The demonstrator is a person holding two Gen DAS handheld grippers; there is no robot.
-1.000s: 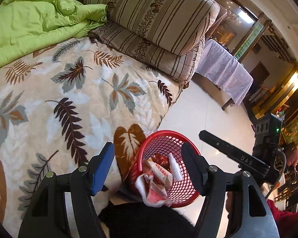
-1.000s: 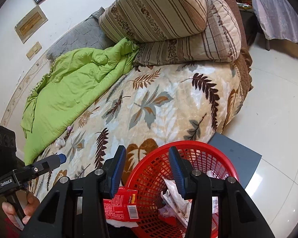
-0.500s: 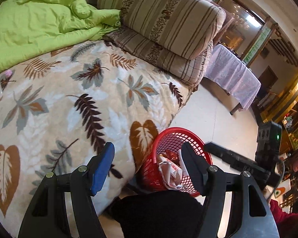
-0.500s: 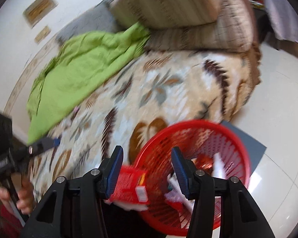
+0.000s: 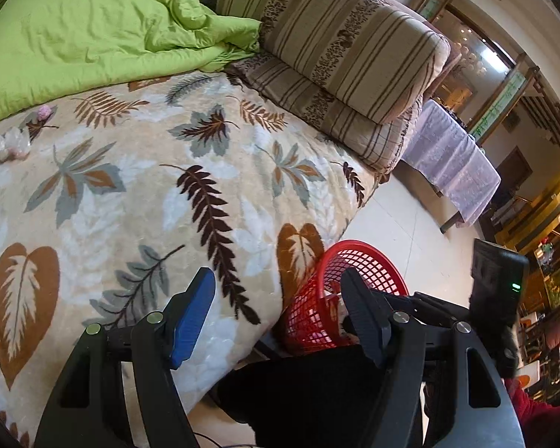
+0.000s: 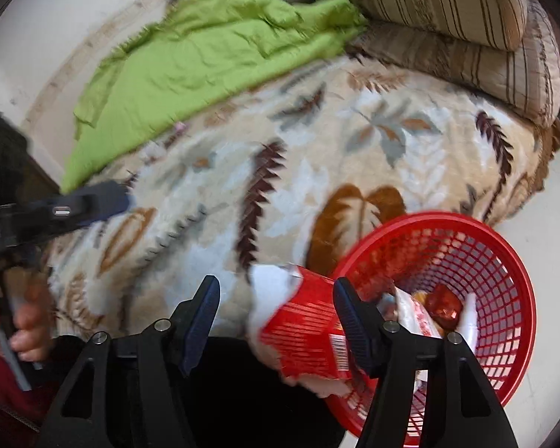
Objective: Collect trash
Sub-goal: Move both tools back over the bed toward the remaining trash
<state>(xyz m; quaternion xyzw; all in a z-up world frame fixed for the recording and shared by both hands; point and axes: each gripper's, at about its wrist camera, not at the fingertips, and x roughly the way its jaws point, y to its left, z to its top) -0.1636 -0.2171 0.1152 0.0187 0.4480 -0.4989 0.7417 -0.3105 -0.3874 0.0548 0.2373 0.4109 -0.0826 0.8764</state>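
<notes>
The right claw (image 6: 276, 315) stands with its jaws spread wide, and a red wrapper (image 6: 306, 339) sits in the gap, lying against the inner face of the right-hand finger at about 3 o'clock from the claw's centre; whether it is loose or clinging to that pad I cannot tell, since the picture is smeared by motion. The wrapper lies across the near rim of the red basket (image 6: 503, 261), which stands on the floor hard against the bed (image 6: 354, 194) edge and already holds other wrappers and scraps. The main risk, as I judge it, is that the wrapper tips outward at 9 o'clock and lands on the floor or on the dark cloth below instead of inside, because much of it appears to hang on the outside of the rim. A light mesh basket could also be nudged or tipped if the finger catches its rim. The left claw (image 5: 276, 308) is likewise spread wide and grips nothing; it hovers over the bed's leaf-patterned blanket (image 5: 138, 194), with the basket at roughly 4 o'clock beyond its right finger. More trash seems to wait at 10 o'clock in the left view: a small crumpled whitish scrap (image 5: 13, 143) and a pink scrap (image 5: 44, 111) near the green quilt (image 5: 93, 30). Both are soft and small, so a grasp could pinch blanket pile along with them or slide off.
</notes>
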